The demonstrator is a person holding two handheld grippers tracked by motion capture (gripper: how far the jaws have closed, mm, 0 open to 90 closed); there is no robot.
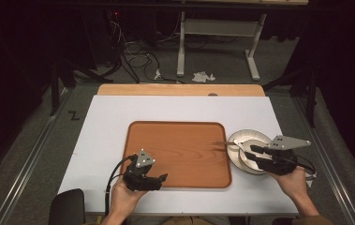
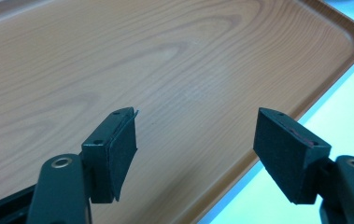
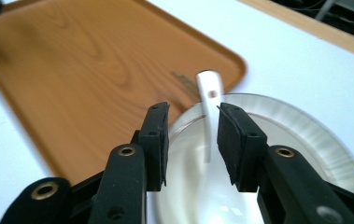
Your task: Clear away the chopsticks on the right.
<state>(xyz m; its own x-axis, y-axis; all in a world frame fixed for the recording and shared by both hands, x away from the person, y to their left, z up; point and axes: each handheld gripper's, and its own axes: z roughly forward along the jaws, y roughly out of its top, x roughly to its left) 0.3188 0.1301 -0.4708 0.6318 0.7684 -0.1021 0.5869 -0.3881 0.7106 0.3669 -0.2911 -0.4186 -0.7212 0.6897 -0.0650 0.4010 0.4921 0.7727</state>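
A brown wooden tray (image 1: pixel 180 140) lies bare in the middle of the white tabletop. Right of it sits a white plate (image 1: pixel 250 136), and a slim white utensil handle (image 1: pixel 225 143) reaches from the plate over the tray's right rim. My right gripper (image 1: pixel 249 151) hovers over the plate. In the right gripper view its jaws (image 3: pixel 193 116) stand partly apart with the handle (image 3: pixel 208 88) between them, and a gap shows on the left side. My left gripper (image 1: pixel 160 179) is open at the tray's front left corner, with only tray wood (image 2: pixel 165 60) between its jaws (image 2: pixel 195 135).
The white board (image 1: pixel 105 136) lies on a wooden table whose far edge (image 1: pixel 180 89) shows behind it. A dark rounded object (image 1: pixel 67 206) sits at the front left. Cables and a metal frame (image 1: pixel 181 47) stand on the floor beyond.
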